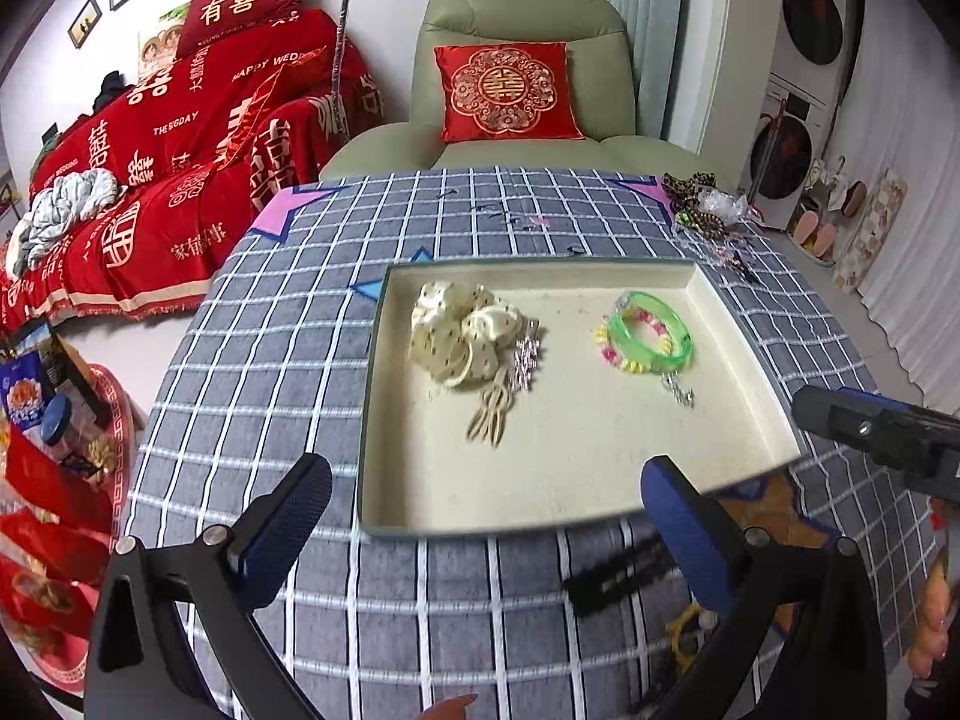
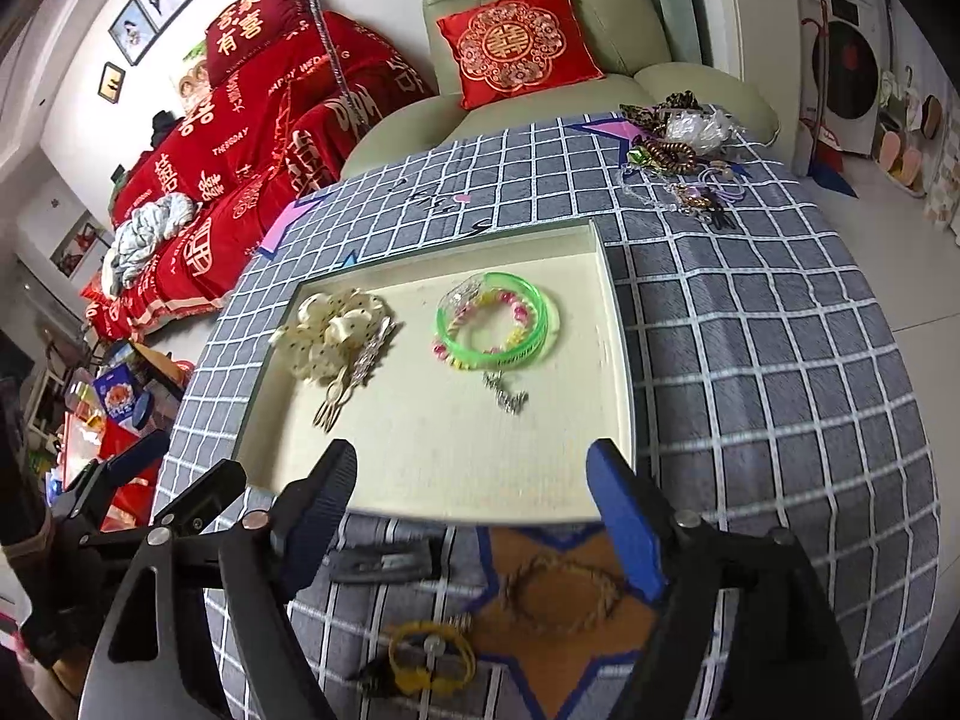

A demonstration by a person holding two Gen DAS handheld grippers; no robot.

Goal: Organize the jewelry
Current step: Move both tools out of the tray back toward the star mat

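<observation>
- Two grippers, left gripper [image 1: 486, 498] and right gripper [image 2: 471, 486], hang over the table's [image 2: 780, 360] near edge, jaws spread wide, nothing between them.
- Near edge: yellow ring [image 2: 429, 657], beaded bracelet [image 2: 561, 594], black clip [image 2: 384, 564].
- Mid-table, tray [image 2: 618, 360]: cream scrunchie [image 2: 330, 330], comb [image 2: 330, 408], green bangle [image 2: 498, 318].
- Far right corner: more jewelry [image 2: 684, 150].

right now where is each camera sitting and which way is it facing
Left wrist: on the left gripper, jaws open and empty, looking forward and down over the cream tray toward the green armchair; the right gripper shows at the right edge.
Right wrist: on the right gripper, open and empty, facing the same tray; the left gripper shows at lower left.
Shared: tray, green bangle, cream scrunchie, checked tablecloth.
</observation>
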